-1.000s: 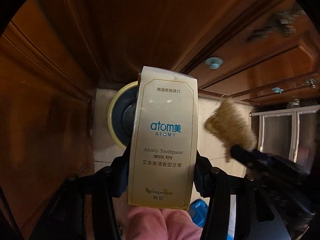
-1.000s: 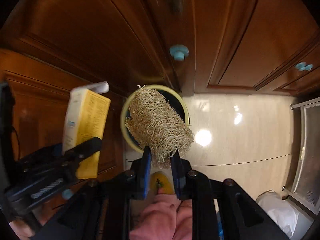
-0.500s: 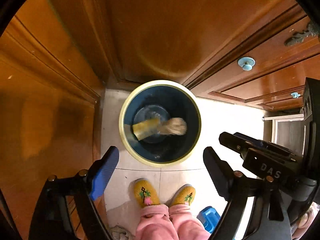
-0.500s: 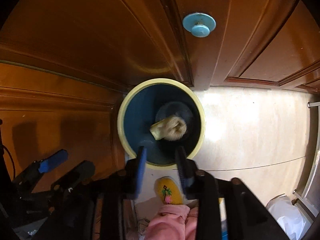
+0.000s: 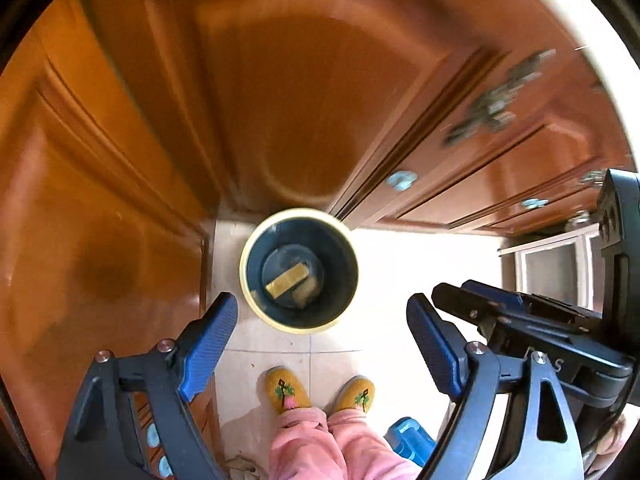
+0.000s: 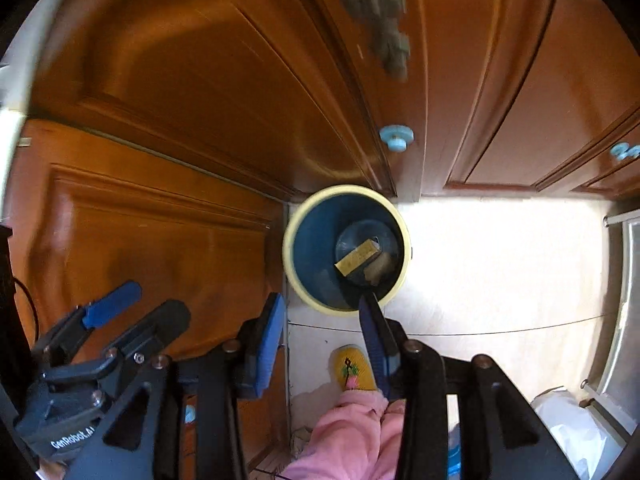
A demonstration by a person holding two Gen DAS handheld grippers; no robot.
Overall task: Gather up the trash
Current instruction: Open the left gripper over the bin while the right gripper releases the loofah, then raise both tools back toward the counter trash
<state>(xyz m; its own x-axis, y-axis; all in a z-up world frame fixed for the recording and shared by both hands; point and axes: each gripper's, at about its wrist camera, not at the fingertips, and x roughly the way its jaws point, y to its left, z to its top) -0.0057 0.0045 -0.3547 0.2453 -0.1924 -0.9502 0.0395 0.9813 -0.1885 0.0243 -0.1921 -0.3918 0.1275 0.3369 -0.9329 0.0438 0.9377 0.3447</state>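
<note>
A blue bin with a pale yellow rim [image 5: 256, 312] [image 6: 289, 264] stands on the floor in the corner of the wooden cabinets. In its bottom lie a yellow toothpaste box [image 5: 287, 279] [image 6: 357, 258] and a tan loofah scrubber [image 5: 307, 295] [image 6: 381, 269], side by side. My left gripper [image 5: 322, 332] hangs high above the bin, wide open, with nothing between its blue pads. My right gripper [image 6: 322, 328] is also well above the bin; its jaws are opening and hold nothing. Each gripper shows at the edge of the other's view.
Brown wooden cabinet doors [image 5: 280, 112] with pale blue knobs [image 6: 396, 138] close in on the far and left sides. A person's yellow slippers [image 5: 286, 390] and pink trouser legs stand on the light tiled floor [image 6: 500, 264]. A white plastic bag [image 6: 576, 432] lies lower right.
A second ago the left gripper held the toothpaste box and the right held the loofah over the bin. Both were let go and now lie in the bin; both grippers have risen.
</note>
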